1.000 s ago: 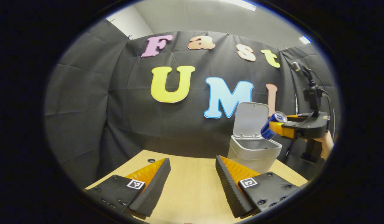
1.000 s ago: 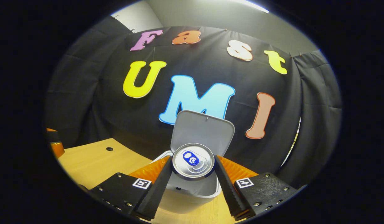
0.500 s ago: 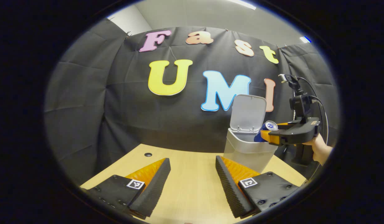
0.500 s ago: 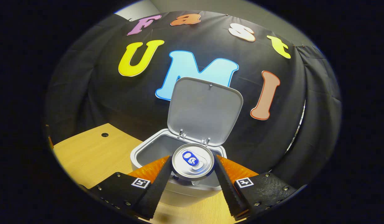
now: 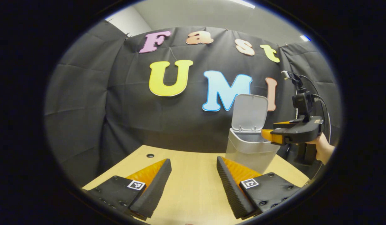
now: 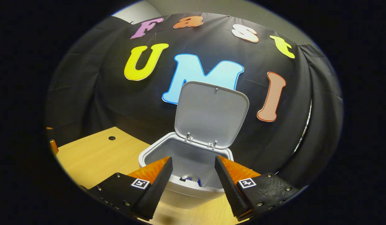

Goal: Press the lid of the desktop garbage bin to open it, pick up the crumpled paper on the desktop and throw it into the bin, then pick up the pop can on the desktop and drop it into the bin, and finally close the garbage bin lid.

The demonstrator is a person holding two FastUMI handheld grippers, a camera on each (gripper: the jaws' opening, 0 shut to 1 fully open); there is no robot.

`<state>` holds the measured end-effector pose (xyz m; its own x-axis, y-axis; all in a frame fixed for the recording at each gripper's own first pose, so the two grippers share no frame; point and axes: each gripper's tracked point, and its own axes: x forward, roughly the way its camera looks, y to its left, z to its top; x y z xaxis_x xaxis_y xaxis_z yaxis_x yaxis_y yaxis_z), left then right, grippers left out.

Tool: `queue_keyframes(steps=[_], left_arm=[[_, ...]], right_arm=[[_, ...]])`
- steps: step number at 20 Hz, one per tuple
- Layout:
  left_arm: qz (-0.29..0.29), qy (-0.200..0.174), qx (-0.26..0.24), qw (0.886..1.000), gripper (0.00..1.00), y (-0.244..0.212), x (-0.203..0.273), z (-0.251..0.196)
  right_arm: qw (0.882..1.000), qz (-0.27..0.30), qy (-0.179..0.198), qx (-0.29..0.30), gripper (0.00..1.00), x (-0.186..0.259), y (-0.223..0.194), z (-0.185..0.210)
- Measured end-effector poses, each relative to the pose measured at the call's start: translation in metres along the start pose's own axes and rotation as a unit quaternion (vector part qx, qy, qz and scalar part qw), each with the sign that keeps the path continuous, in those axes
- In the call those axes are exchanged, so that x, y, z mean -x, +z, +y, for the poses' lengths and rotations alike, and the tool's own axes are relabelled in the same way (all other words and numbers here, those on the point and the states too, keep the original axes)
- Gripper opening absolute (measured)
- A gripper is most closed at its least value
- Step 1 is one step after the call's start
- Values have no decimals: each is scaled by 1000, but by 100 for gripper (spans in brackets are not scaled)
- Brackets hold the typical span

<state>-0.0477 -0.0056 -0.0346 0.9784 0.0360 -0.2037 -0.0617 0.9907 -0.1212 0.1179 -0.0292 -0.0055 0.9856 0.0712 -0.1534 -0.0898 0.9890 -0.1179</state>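
Right gripper (image 6: 193, 175) hovering directly above the open mouth of the bin (image 6: 155, 156), fingers (image 6: 155, 181) spread apart and gripping nothing. Can (image 6: 193, 179) lying down inside the bin, showing as a small patch of blue and silver at the bottom, seen through the gap between the fingers in the right gripper view. Lid (image 6: 211, 114) standing raised, hinged at the far rim, tilting slightly back toward the wall cloth (image 6: 86, 93). Bin resting on the desk (image 6: 92, 156), near its right far edge. A small round hole (image 6: 111, 137) showing in the desk surface to the left of the bin.

Left gripper (image 5: 193, 184) holding low over the desk (image 5: 189, 175), well apart from the bin (image 5: 249, 153), fingers (image 5: 155, 187) wide apart with bare desk showing between them. In the left gripper view, bin standing ahead and to the right, lid (image 5: 249, 112) upright. Right gripper (image 5: 268, 134) reaching over the bin's rim from the right side, held level, with a hand (image 5: 322, 148) gripping its handle at the far right. Camera mount and cable (image 5: 305, 93) rising above that gripper's body. Crumpled paper: location impossible to tell from either view. Desk hole (image 5: 150, 155) appearing at the left far part of the desk.
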Motion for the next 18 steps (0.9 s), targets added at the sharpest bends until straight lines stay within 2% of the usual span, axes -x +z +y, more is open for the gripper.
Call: queue_keyframes(steps=[9, 11, 18], left_arm=[[-14, 2, -7, 1000, 95, 9, 5, 1], [-16, 3, -8, 1000, 95, 10, 3, 3], [-15, 1, -2, 1000, 95, 13, -2, 4]], right_arm=[[999, -33, -6, -16, 88, -11, 50, -12], [999, -39, -10, -23, 95, -15, 61, -17], [998, -53, -29, -34, 94, -31, 92, -34]])
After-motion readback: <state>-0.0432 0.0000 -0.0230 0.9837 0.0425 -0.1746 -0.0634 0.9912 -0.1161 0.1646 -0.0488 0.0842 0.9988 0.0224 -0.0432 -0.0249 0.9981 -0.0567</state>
